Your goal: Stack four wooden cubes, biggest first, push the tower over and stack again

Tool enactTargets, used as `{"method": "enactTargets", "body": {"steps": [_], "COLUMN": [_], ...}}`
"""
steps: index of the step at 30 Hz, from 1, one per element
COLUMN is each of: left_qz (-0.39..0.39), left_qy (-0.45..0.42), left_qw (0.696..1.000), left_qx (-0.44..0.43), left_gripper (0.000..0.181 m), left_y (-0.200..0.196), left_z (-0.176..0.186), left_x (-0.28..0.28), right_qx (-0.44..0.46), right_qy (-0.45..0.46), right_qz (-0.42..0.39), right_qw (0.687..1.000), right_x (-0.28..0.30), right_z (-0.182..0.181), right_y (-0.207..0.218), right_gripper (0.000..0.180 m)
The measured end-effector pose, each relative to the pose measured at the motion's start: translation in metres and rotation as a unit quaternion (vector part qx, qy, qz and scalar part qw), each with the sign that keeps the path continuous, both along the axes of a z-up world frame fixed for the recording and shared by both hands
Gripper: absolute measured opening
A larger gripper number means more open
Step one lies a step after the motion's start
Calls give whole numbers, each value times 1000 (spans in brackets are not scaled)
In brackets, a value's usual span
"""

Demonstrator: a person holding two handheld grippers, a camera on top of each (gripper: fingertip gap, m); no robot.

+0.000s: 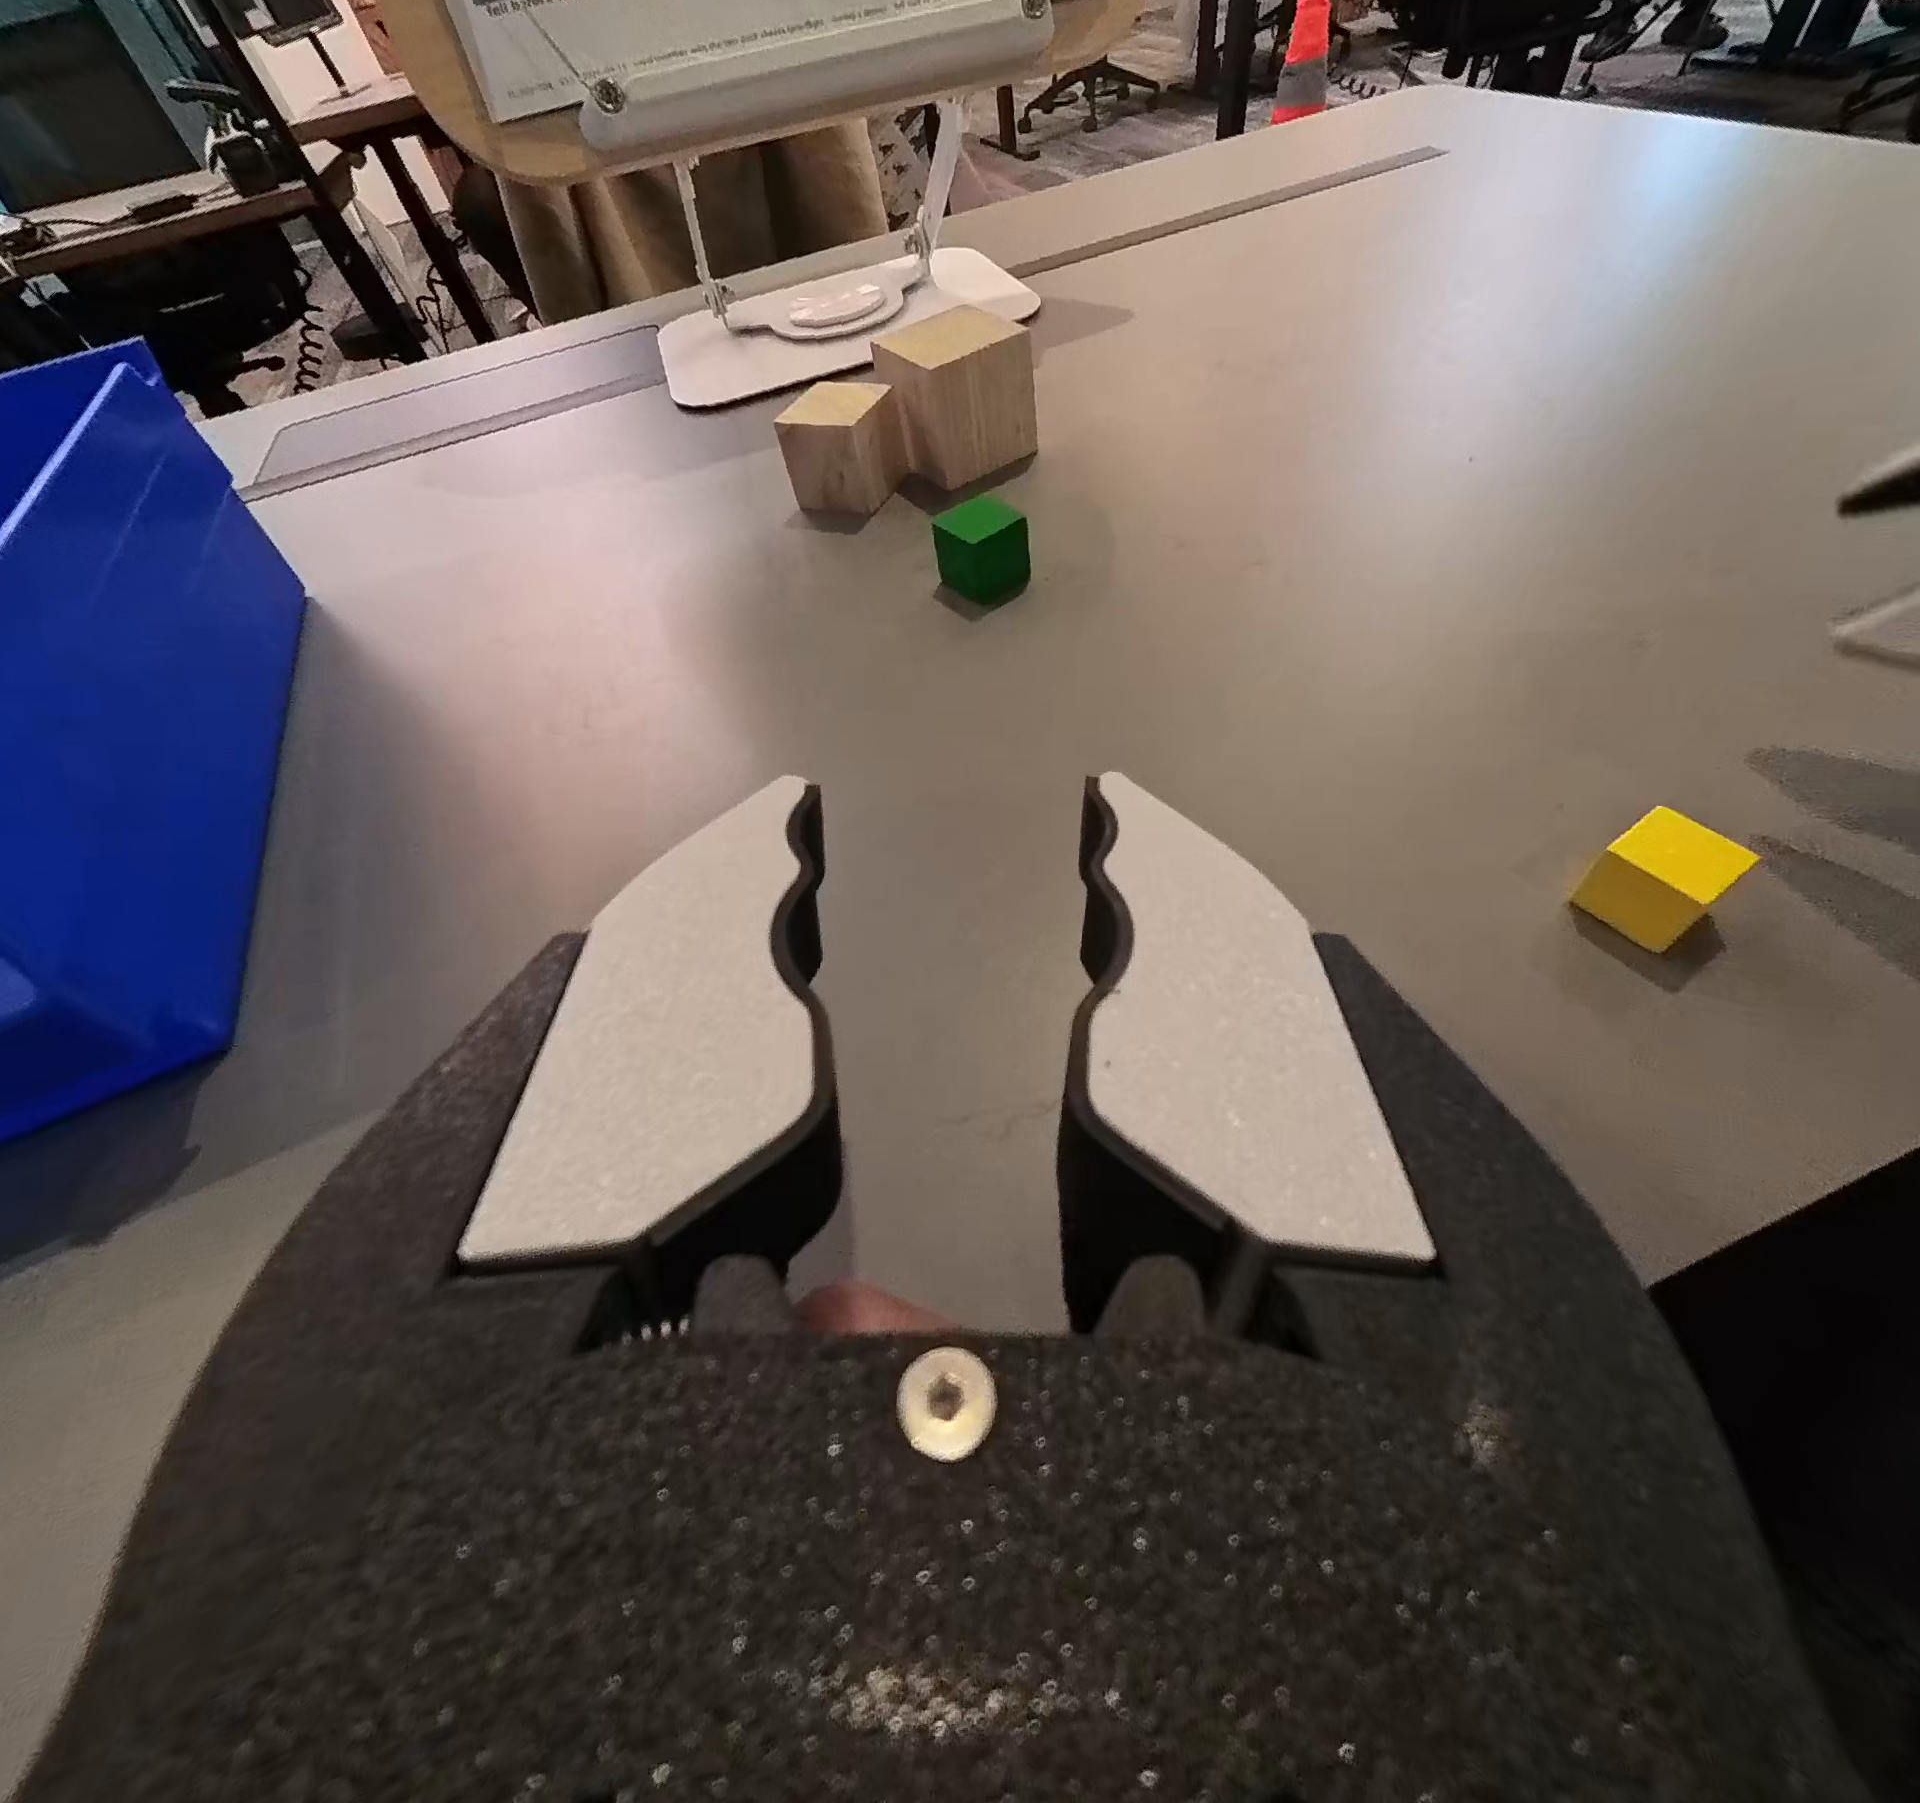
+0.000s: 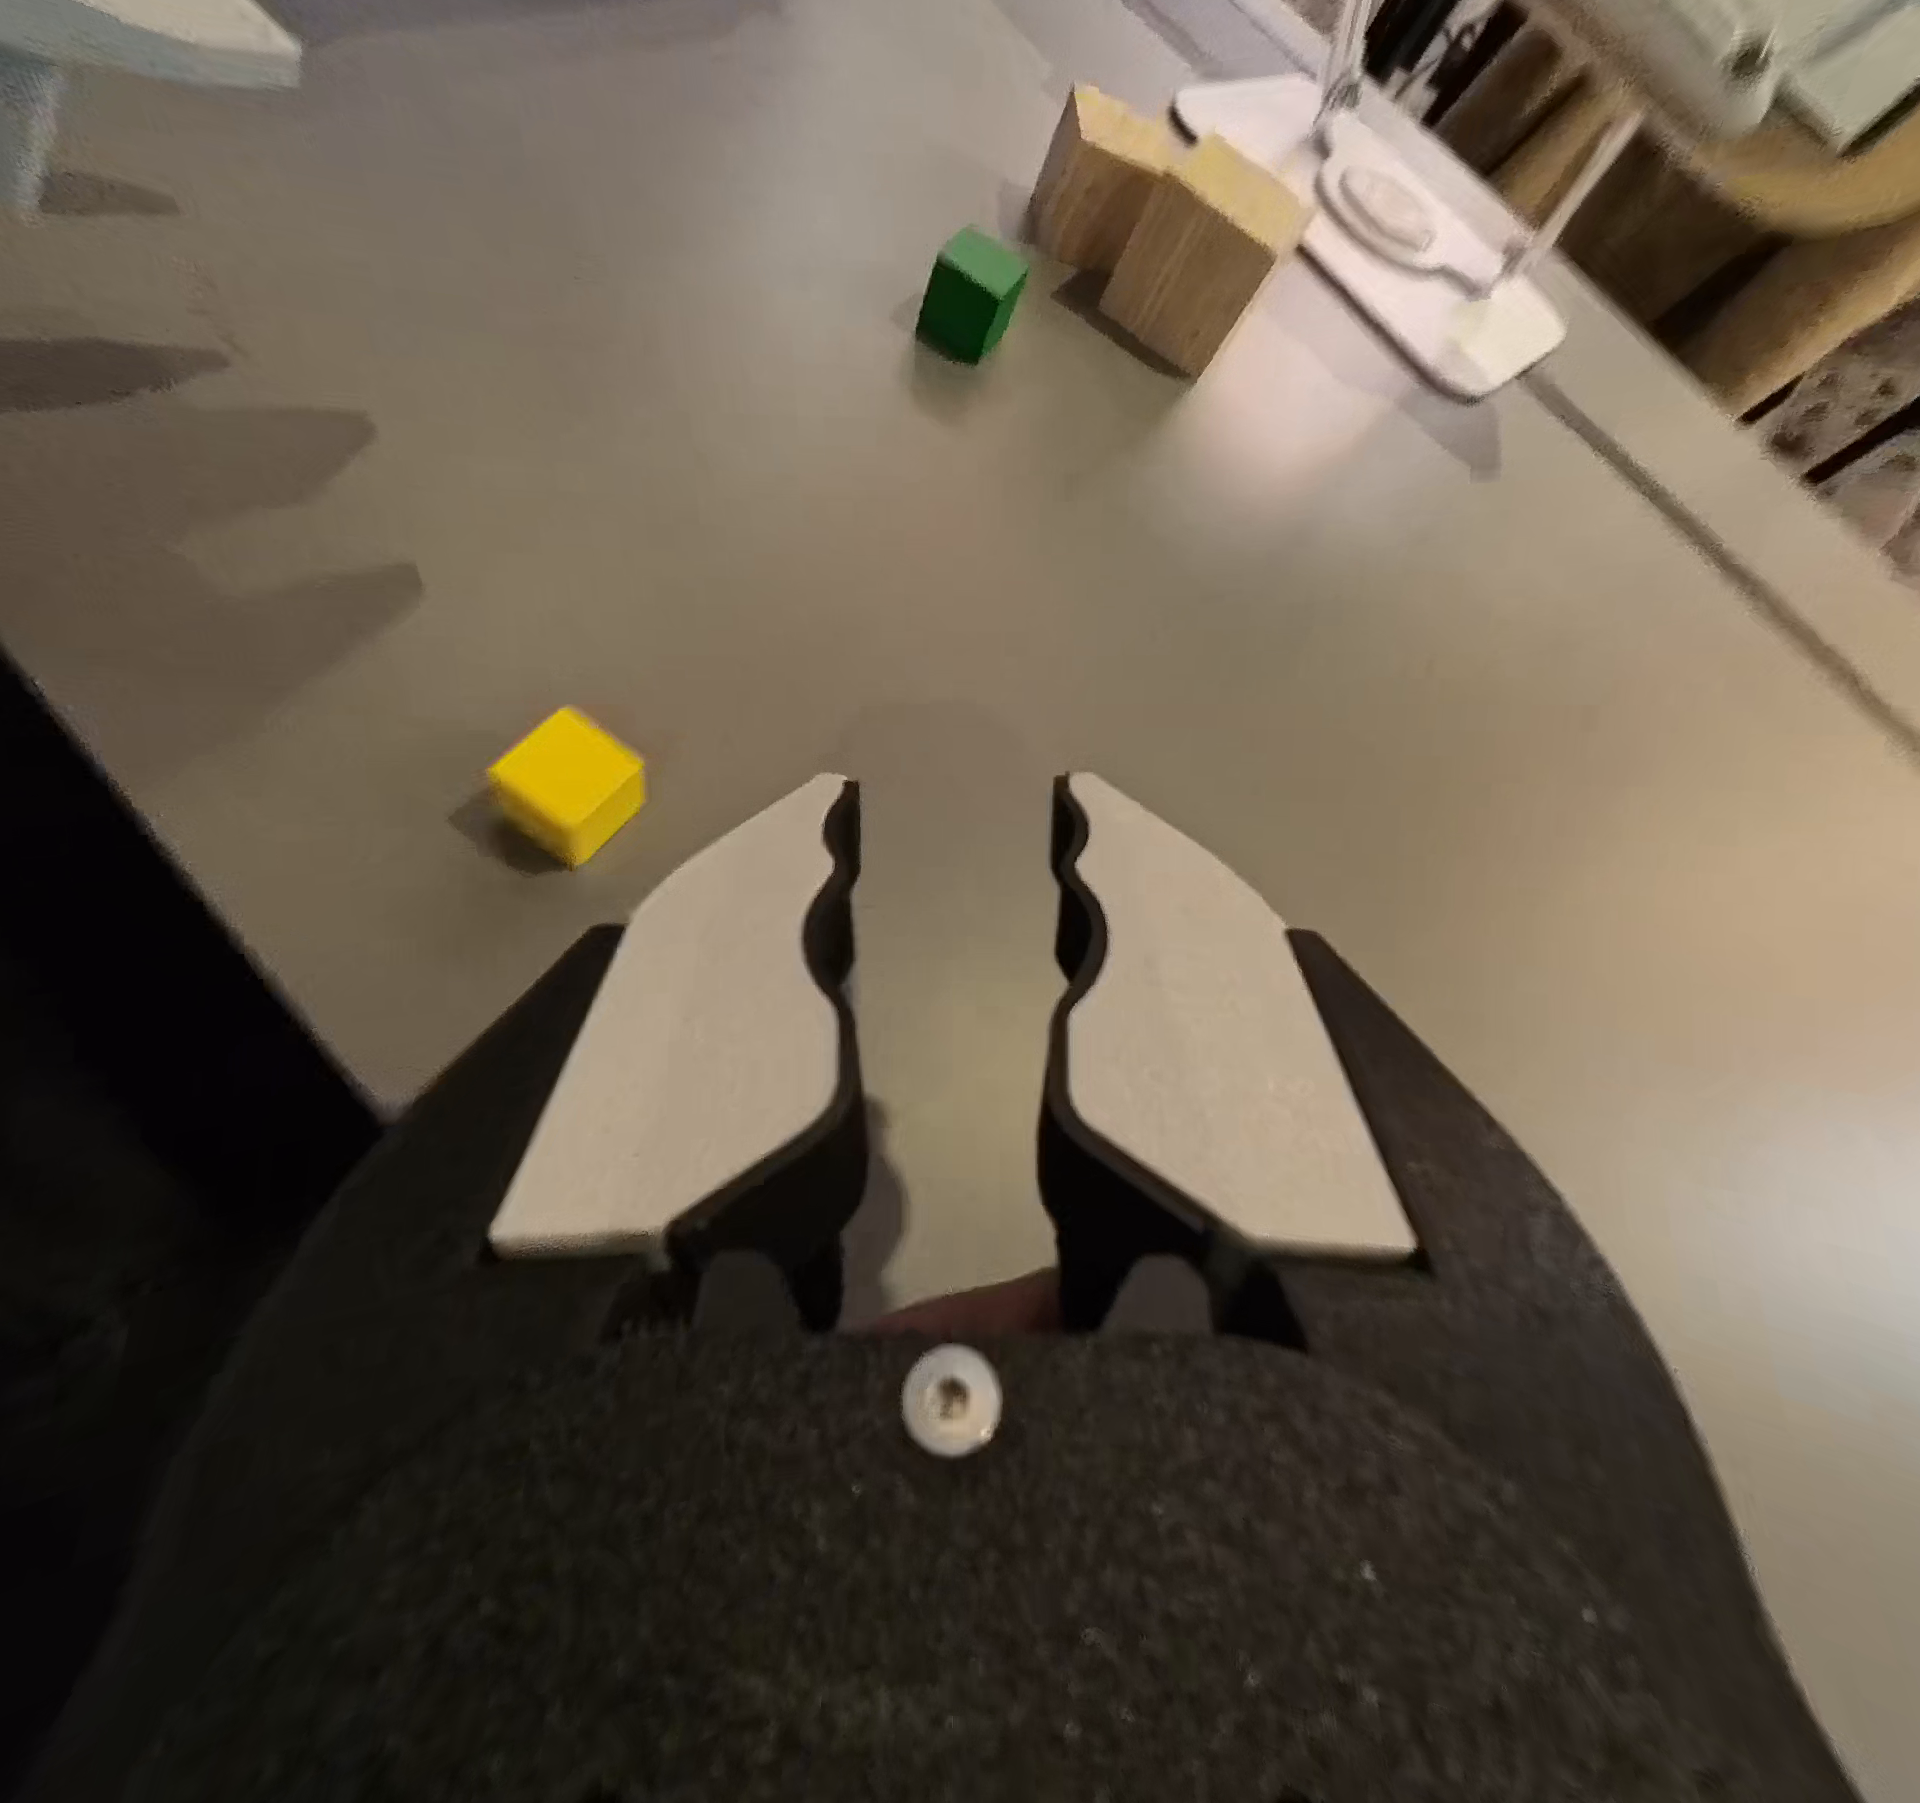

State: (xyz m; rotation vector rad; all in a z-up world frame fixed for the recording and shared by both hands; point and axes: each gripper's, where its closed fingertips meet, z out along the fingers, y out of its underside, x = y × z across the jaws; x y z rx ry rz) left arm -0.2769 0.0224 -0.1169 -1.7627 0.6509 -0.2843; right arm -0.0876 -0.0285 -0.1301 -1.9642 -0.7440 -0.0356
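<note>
Cubes lie scattered on the counter (image 1: 1351,506); no tower stands. Both tongs, left (image 1: 951,797) and right (image 2: 956,797), gape empty. Judged next: grasp the biggest cube (image 1: 961,397) as base.

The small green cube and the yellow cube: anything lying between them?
Nothing; only bare grey table separates the small green cube from the yellow cube, clearest in the right wrist view.

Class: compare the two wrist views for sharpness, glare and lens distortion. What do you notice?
Left wrist view: sharp, green cube crisp, table edges bowed by the wide lens. Right wrist view: motion-blurred, with a bright glare patch beside the larger wooden cube.
</note>
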Motion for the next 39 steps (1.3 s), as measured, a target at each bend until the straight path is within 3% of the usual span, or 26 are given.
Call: {"method": "enactTargets", "body": {"steps": [4,8,11,14,18,21,25,28,34,39], "left_qz": [-4,-11,-18,-30,-39,-46,-53,-54,-50,-47], "left_qy": [9,29,42,44,51,47,44,51,46,42], "left_qw": [1000,999,999,998,998,998,997,997,998,998], "left_qx": [-2,13,15,18,25,23,16,15,8,1], "left_gripper": [47,46,46,46,46,45,44,44,43,43], "left_y": [0,1,-2,-9,-14,-17,-17,-16,-13,-10], "left_z": [-4,-5,-8,-9,-9,-6,-7,-9,-7,-7], "left_x": [2,5,7,10,5,1,-1,-1,-5,-5], "right_qx": [16,-32,-99,-158,-209,-239,-289,-266,-255,-279], "right_qy": [-140,-298,-322,-378,-323,-301,-353,-352,-361,-353], "right_qz": [91,184,261,288,292,297,296,285,277,265], "right_qw": [986,936,905,866,876,874,839,851,853,853], "right_x": [-13,-19,-30,-25,-39,-46,-27,-30,-32,-33], "right_z": [49,65,52,27,7,-8,-46,-39,10,1], "right_y": [58,154,206,245,281,291,288,288,230,168], "right_gripper": [46,52,48,51,60,63,62,62,63,62]}}
